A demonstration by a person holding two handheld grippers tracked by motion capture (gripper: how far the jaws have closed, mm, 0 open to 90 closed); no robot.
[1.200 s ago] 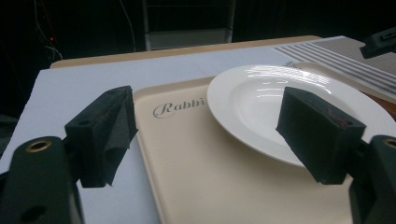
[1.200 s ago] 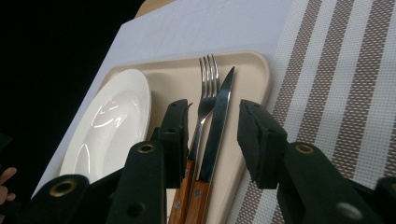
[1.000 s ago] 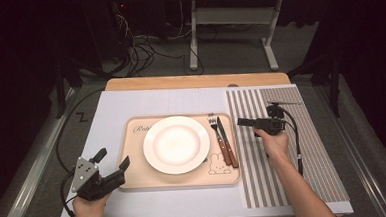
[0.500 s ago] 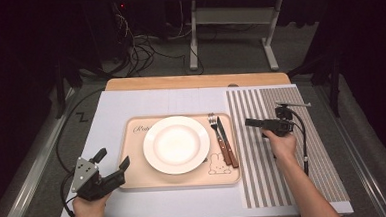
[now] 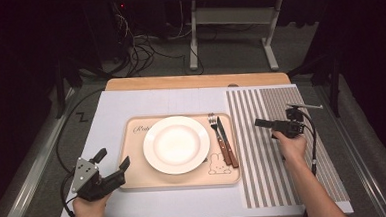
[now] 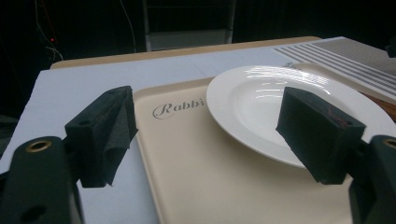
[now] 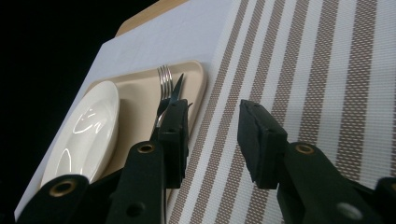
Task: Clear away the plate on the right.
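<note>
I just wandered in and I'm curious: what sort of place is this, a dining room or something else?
Probably a lab or test room, not a dining room: the plate on its tray looks staged, cables tangle on the floor behind, and the surroundings are dark.

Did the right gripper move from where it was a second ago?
Yes. The right gripper has slid rightward, away from the tray, further out over the striped mat. Nothing sits between its fingers.

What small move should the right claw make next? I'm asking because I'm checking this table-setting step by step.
Probably ease the right claw sideways toward the wooden-handled fork and knife on the beige rabbit tray. Its jaws stand open with nothing between them, hovering over the brown-striped placemat and pointing at the cutlery, which lies untouched beside the round white plate.
</note>
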